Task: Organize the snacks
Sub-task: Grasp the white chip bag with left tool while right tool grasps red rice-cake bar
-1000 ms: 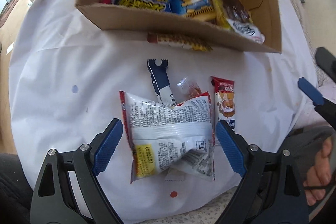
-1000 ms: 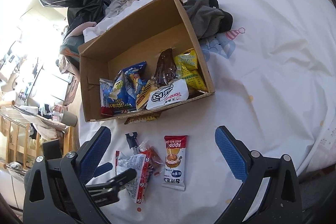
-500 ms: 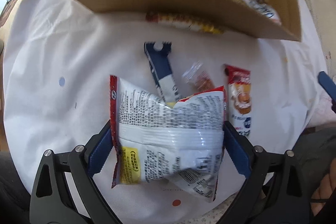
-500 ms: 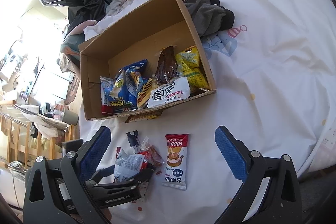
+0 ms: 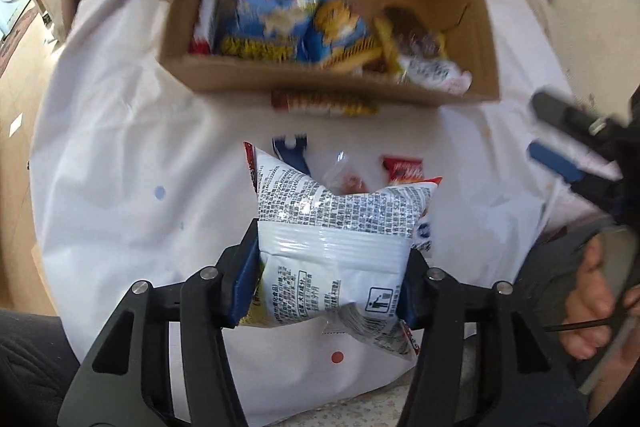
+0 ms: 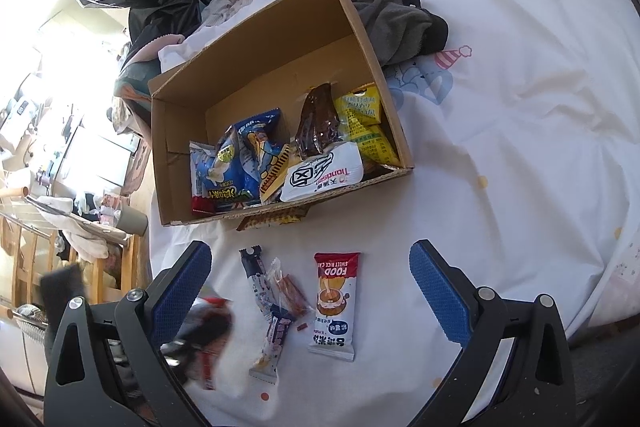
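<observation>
Above the white bedsheet [image 5: 112, 147], your left gripper [image 5: 328, 279] is closing on a snack bag [image 5: 336, 239], right gripper [image 6: 310, 283] wide apart.

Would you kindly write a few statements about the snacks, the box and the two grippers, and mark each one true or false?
1. The left gripper has the white snack bag between its fingers. True; they are closing on it.
2. The right gripper holds the red FOOD packet. False; the packet lies flat on the white sheet between its open fingers, untouched.
3. The cardboard box is empty. False; several snack packs lie inside, among them a yellow packet.
4. A grey garment lies beside the box. True.
5. A small red-and-yellow packet lies on the sheet just outside the box's near wall. True.
</observation>
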`<action>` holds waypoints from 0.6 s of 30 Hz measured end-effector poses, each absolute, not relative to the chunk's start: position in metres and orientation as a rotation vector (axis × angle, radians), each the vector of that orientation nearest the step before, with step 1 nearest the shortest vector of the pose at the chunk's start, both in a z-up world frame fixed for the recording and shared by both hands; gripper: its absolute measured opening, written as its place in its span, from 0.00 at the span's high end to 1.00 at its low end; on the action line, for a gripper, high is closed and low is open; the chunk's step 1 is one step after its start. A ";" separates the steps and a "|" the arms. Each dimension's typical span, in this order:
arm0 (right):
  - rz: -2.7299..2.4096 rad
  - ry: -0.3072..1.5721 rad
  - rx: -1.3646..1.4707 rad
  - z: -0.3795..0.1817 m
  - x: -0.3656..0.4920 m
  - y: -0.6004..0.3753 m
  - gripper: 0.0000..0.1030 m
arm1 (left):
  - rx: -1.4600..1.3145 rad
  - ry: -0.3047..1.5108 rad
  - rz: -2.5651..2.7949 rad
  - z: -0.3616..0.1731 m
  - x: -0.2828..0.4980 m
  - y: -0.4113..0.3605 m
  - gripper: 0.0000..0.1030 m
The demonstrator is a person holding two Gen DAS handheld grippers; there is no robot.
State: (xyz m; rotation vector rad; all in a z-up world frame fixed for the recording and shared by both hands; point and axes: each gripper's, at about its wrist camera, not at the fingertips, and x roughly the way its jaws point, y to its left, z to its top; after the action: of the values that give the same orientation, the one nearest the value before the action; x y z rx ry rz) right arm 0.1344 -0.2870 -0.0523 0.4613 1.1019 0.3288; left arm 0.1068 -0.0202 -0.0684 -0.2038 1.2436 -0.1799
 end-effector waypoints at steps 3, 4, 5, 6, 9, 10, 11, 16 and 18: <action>0.319 1.114 0.455 -0.056 0.135 -0.287 0.01 | -0.211 1.180 -0.144 -0.052 0.108 -0.007 0.50; 0.312 1.123 0.454 -0.058 0.135 -0.287 0.01 | -0.210 1.164 -0.125 -0.048 0.109 -0.003 0.50; 0.306 1.131 0.449 -0.059 0.136 -0.287 0.01 | -0.208 1.151 -0.107 -0.047 0.111 -0.002 0.50; 0.298 1.140 0.444 -0.062 0.136 -0.287 0.01 | -0.209 1.142 -0.088 -0.045 0.115 0.002 0.50; 0.269 1.201 0.413 -0.073 0.139 -0.284 0.03 | -0.228 1.141 -0.043 -0.045 0.121 0.014 0.50; 0.254 1.216 0.404 -0.077 0.139 -0.285 0.03 | -0.239 1.147 -0.034 -0.048 0.121 0.016 0.51; 0.233 1.222 0.402 -0.079 0.139 -0.286 0.04 | -0.255 1.156 -0.027 -0.052 0.121 0.019 0.51; 0.214 1.279 0.412 -0.093 0.145 -0.290 0.22 | -0.335 1.182 -0.007 -0.060 0.122 0.027 0.52; 0.229 1.328 0.397 -0.103 0.147 -0.283 0.29 | -0.339 1.179 0.007 -0.060 0.122 0.029 0.52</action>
State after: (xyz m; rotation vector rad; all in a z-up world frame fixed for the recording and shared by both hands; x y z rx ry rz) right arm 0.1466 -0.2830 -0.1031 0.3969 1.3283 0.2287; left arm 0.1218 0.0292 -0.0596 -0.3390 1.1793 0.0072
